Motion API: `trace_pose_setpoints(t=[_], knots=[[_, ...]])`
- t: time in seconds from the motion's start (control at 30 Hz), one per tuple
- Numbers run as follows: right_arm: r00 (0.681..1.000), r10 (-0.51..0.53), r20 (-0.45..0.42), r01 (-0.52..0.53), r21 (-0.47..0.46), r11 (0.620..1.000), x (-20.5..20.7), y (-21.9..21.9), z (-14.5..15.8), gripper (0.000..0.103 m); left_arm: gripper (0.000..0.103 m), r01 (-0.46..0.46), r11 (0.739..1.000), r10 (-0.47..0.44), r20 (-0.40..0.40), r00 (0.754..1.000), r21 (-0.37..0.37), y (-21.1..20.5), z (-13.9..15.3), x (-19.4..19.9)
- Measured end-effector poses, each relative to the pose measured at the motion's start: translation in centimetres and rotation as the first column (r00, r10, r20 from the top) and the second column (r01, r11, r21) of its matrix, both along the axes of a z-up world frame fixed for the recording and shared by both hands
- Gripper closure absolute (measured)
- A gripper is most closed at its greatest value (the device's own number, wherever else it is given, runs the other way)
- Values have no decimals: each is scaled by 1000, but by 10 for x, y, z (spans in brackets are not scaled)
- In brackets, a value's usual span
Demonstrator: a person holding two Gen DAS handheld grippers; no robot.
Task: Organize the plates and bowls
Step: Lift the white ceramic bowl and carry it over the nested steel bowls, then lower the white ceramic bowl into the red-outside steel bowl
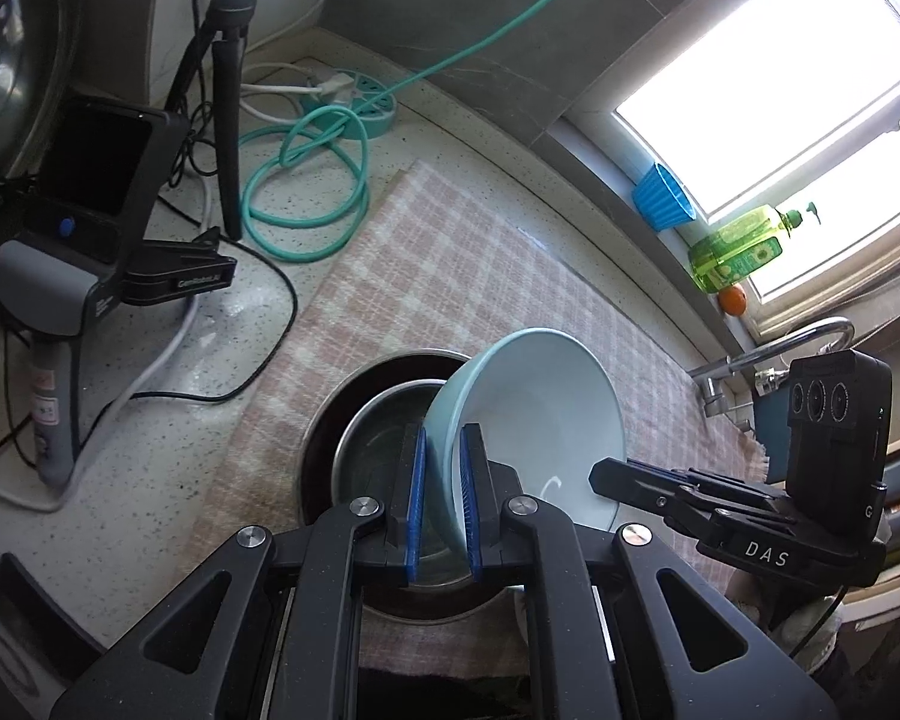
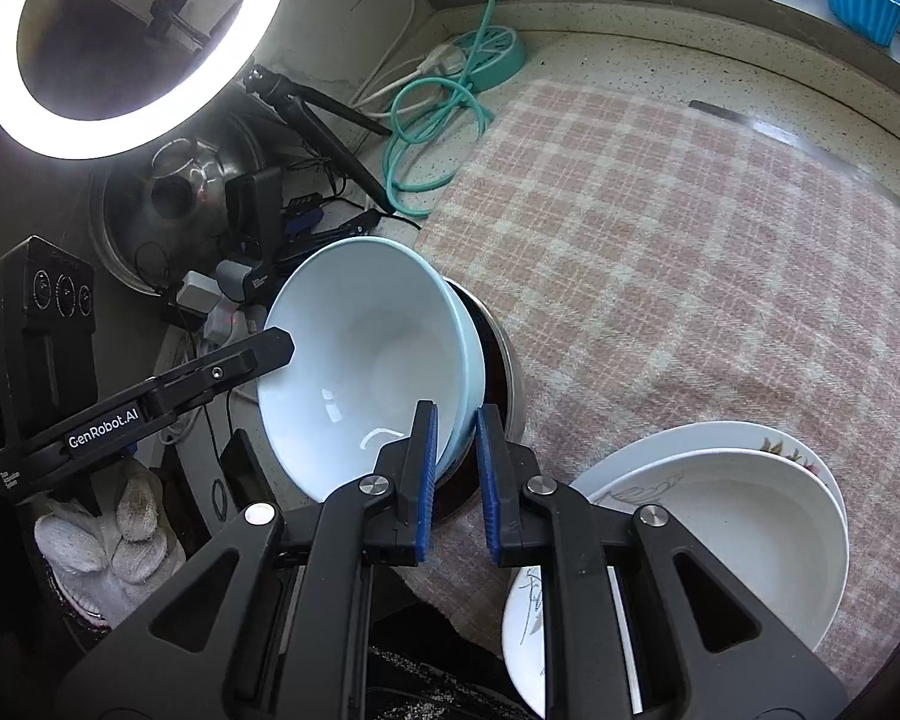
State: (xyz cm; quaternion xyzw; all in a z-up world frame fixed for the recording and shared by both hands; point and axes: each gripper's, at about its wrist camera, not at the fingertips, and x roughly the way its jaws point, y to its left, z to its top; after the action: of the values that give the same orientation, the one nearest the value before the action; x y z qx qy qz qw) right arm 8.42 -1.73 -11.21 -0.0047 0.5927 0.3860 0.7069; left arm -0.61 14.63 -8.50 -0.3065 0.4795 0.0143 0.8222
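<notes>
Item 1, light blue bowl (image 1: 534,414): I hold it tilted on edge above the metal pot (image 1: 384,450), which I take as my landmark. Its open side faces away from the pot and its lowest edge hangs over the pot's mouth; I cannot tell whether it touches the pot's rim.

Item 2, left gripper (image 1: 444,492): I have its blue pads pinching the bowl's rim, one pad inside the wall, one outside, directly over the pot.

Item 3, right gripper (image 2: 456,480): it pinches the opposite part of the same rim in the same manner, on the pot's other side. In its view the pot (image 2: 498,360) shows only as a dark sliver behind the bowl.

Item 4, checked cloth (image 1: 450,252): pink and cream, spread under the pot and running away from it toward the window.

Item 5, white dishes (image 2: 744,528): a stack of deep plates, some with a floral print, on the cloth just beside the pot, on the right gripper's side.

Item 6, teal cable (image 1: 306,180): coiled on the speckled counter (image 1: 150,456), well beyond the pot, past the cloth's far edge.

Item 7, ring light (image 2: 120,42): lit, standing far behind the pot.

Item 8, gloved hand (image 2: 108,546): white knit glove, below the left gripper's body.
</notes>
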Motion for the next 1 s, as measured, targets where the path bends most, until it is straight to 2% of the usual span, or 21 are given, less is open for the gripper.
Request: trace_pose_setpoints(t=[0.57, 0.87, 0.9, 0.93, 0.97, 1.0], knots=[[999, 25, -38, -27, -58, 998, -4, 22, -28, 89, 94, -14, 1000, 13, -56, 998, -20, 11, -25, -12], [999, 29, -14, -29, -57, 998, -4, 22, -25, 88, 94, -13, 1000, 12, -67, 998, -20, 12, -29, -13], [1000, 28, -12, -28, -52, 998, -4, 21, -23, 86, 93, -11, 1000, 10, -65, 998, -15, 12, -28, -13], [1000, 25, -9, -26, -46, 999, -4, 20, -22, 76, 92, -8, 1000, 8, -63, 998, -12, 11, -27, -13], [1000, 20, -4, -20, -40, 999, -4, 19, -20, 61, 92, -8, 1000, 7, -61, 998, -9, 11, -25, -14], [1000, 12, 3, -12, -30, 999, -4, 17, -17, 55, 92, -8, 1000, 8, -59, 998, -5, 11, -24, -14]])
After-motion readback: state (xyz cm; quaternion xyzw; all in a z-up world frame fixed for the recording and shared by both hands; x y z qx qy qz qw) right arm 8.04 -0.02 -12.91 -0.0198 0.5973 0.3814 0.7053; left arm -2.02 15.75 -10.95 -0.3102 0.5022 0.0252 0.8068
